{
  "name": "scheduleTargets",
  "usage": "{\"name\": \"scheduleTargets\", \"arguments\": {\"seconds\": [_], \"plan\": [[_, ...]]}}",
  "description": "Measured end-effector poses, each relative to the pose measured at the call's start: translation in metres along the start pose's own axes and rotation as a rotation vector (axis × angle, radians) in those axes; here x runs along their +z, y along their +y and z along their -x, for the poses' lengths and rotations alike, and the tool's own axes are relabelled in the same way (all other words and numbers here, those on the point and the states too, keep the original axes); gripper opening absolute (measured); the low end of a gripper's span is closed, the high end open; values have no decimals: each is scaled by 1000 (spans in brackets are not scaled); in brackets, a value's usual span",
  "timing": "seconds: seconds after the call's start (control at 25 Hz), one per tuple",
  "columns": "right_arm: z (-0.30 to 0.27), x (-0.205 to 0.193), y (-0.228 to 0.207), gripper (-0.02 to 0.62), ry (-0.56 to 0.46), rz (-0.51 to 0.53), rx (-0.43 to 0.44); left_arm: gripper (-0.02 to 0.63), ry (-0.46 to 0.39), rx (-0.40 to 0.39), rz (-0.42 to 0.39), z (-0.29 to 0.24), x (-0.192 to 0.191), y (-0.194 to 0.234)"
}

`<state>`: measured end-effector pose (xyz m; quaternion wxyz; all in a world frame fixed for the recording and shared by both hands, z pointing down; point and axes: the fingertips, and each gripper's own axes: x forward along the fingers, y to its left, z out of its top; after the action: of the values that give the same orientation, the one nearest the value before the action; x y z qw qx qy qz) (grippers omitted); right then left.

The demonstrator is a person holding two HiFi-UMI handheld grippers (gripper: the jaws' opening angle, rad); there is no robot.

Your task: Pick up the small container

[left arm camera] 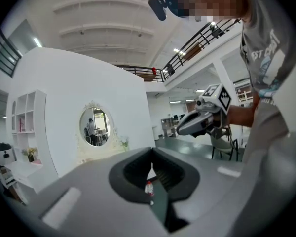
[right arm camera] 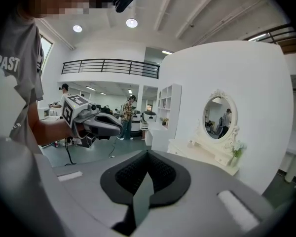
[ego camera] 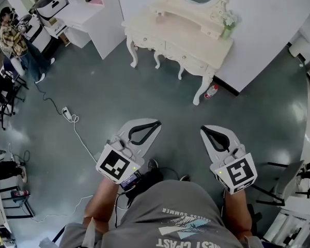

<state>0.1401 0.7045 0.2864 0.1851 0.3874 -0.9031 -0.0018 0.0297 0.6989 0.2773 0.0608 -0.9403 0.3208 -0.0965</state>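
A small bottle with a red cap (ego camera: 211, 91) lies on the grey floor beside the front right leg of a cream dressing table (ego camera: 181, 32). It is far ahead of both grippers. In the left gripper view the bottle (left arm camera: 149, 187) shows tiny through the gap behind the closed jaw tips. My left gripper (ego camera: 159, 122) is held at waist height, shut and empty. My right gripper (ego camera: 202, 129) sits level with it to the right, jaws together, holding nothing. Each gripper sees the other from the side: right gripper (left arm camera: 181, 130), left gripper (right arm camera: 119, 127).
A white partition wall stands behind the dressing table, whose oval mirror (right arm camera: 218, 117) faces me. A power strip with its cable (ego camera: 67, 113) lies on the floor to the left. A person (ego camera: 13, 35) stands far left by white counters. Black chairs (ego camera: 284, 185) stand at right.
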Motion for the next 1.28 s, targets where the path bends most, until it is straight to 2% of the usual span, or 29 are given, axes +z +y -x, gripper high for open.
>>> {"name": "scheduleTargets", "arguments": {"seconds": [0.24, 0.6, 0.72, 1.0, 1.28], "plan": [[-43, 19, 3, 2, -10, -39, -41, 3, -16, -25, 15, 12, -17, 47], [-79, 33, 16, 2, 21, -36, -50, 3, -36, -51, 38, 26, -34, 79], [-94, 30, 10, 2, 31, -42, -41, 3, -24, -37, 69, 26, -44, 88], [-132, 30, -9, 2, 21, -44, 24, 3, 24, 33, 83, 22, -61, 115], [-158, 40, -52, 2, -14, -35, 89, 3, 62, 129, 94, -1, -53, 143]]}}
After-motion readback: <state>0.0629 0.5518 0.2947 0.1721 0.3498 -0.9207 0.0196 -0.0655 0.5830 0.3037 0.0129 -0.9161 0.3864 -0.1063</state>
